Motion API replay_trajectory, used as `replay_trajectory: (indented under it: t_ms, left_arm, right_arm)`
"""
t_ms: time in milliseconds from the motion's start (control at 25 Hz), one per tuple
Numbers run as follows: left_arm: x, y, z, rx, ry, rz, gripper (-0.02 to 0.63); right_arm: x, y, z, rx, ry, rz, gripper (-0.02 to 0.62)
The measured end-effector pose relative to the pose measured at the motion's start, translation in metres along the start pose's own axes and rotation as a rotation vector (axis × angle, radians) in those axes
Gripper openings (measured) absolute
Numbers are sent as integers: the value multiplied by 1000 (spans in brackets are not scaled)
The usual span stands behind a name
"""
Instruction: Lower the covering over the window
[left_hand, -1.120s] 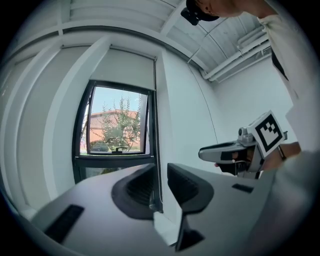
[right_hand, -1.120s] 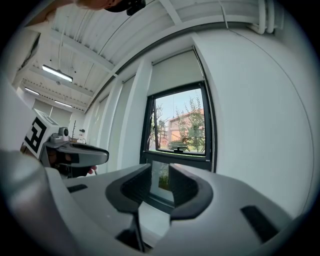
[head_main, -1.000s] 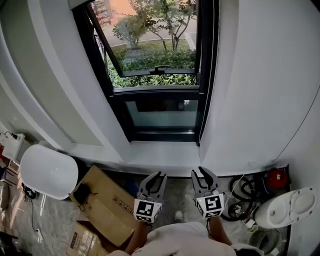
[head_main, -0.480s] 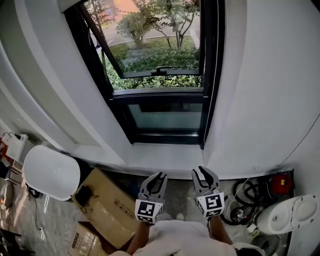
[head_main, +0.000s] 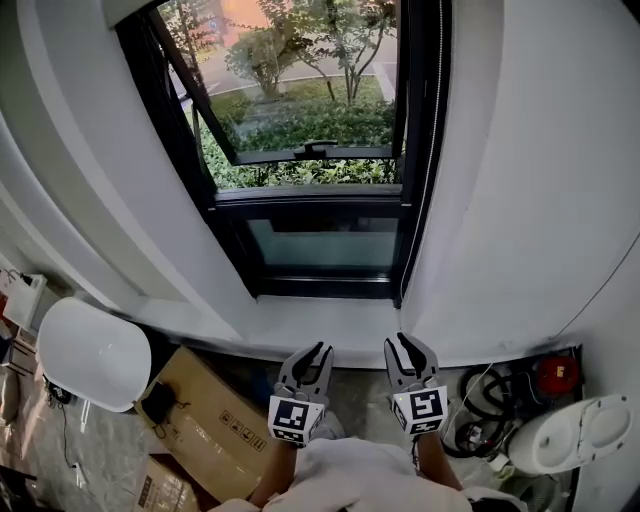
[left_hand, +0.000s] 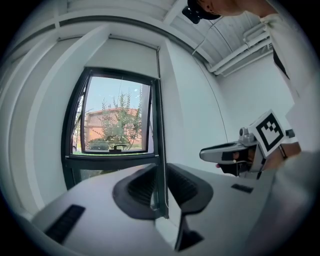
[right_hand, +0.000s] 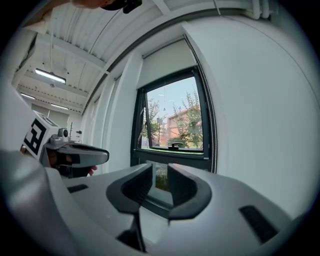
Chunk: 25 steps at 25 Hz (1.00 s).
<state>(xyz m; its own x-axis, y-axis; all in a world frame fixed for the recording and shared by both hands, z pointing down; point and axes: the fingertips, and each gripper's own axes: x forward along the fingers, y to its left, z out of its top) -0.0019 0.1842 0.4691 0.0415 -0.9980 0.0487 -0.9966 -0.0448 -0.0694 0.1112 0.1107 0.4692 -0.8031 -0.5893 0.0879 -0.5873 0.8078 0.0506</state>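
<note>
The left claw and the right claw are side by side, low down in front of the window. They do not touch it. Both claws are open and hold nothing. Their jaws have just been closing a bit, with only air between them. The blind sits up high, above the glass, so the trees outside show. Its bead cord hangs down the right side of the window frame. A brown box lies on the floor to the left.
</note>
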Motion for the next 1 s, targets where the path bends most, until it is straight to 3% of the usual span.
replay_trajectory:
  t_ms: [440, 1000]
  left_arm:
    - [43, 37, -2, -13, -21, -22, 71]
    - [125, 101, -4, -11, -15, -129, 69]
  right_arm:
    - [50, -14, 5, -22, 4, -30, 87]
    - [144, -37, 16, -19, 18, -109, 84]
